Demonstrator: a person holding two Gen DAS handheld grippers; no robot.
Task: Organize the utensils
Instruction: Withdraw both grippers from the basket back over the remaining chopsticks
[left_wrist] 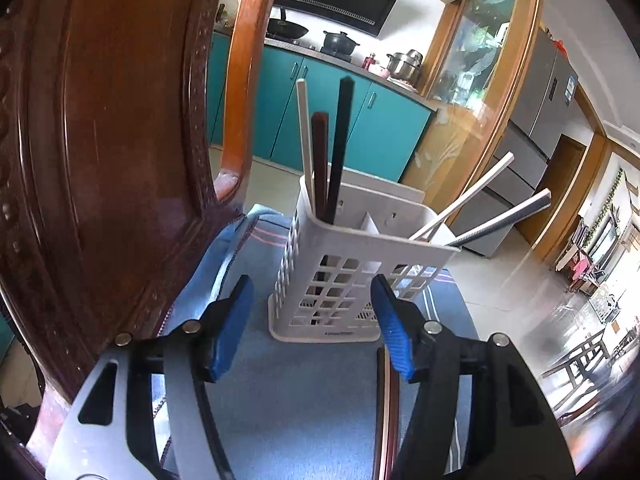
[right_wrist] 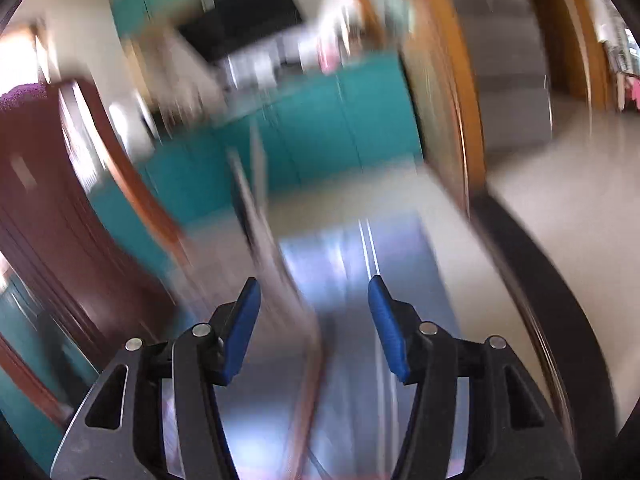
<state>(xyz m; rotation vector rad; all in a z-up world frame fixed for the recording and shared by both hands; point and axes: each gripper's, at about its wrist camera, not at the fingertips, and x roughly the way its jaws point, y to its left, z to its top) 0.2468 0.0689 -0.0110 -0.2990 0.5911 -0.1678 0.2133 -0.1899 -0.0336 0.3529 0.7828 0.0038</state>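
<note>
1. Where the blue cloth (left_wrist: 288, 400) covers the bench, a white utensil basket (left_wrist: 352, 280) stands upright, just ahead of the left gripper (left_wrist: 312, 312).
2. Left fingers (left_wrist: 234, 320) apart, holding nothing.
3. Basket's left compartment: white, brown and black chopsticks (left_wrist: 320, 160), near upright. Right compartment: two more, leaning right.
4. One dark chopstick (left_wrist: 386, 412) lies on the cloth beside the right-hand finger.
5. Right gripper (right_wrist: 314, 312): fingers apart, empty; view badly motion-blurred.
6. Wooden chair (left_wrist: 100, 140) at left.
</note>
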